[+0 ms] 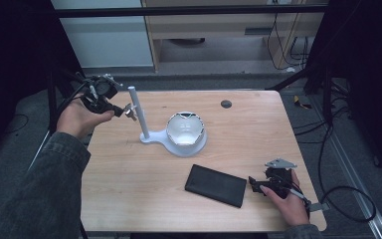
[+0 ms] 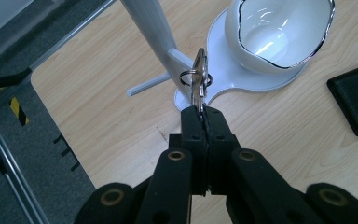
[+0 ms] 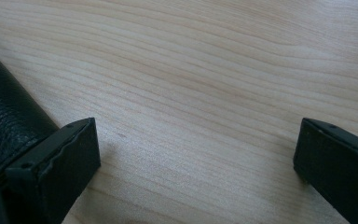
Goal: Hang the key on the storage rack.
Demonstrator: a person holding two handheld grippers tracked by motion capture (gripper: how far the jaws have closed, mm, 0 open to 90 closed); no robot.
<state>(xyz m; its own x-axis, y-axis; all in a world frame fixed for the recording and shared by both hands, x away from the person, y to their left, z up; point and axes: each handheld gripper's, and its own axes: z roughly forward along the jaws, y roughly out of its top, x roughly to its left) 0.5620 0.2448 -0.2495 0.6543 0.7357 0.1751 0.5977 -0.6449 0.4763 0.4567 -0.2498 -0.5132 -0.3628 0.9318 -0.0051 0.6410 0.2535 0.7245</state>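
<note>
Beside the post [image 2: 149,28] — left claw [image 2: 200,109] tight on key [image 2: 199,77]

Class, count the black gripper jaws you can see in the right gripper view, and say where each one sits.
2. One jaw rises at the lower left, beside the black wallet; the other jaw rises at the lower right, with bare table between them.

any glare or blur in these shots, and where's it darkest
High view: dark at both sides and corners, with the table evenly lit. Left gripper view: bright glare streaks inside the white bowl, while the key held in the left gripper is fairly sharp. Right gripper view: the near jaws look soft, and the black wallet shows its grain.
</note>
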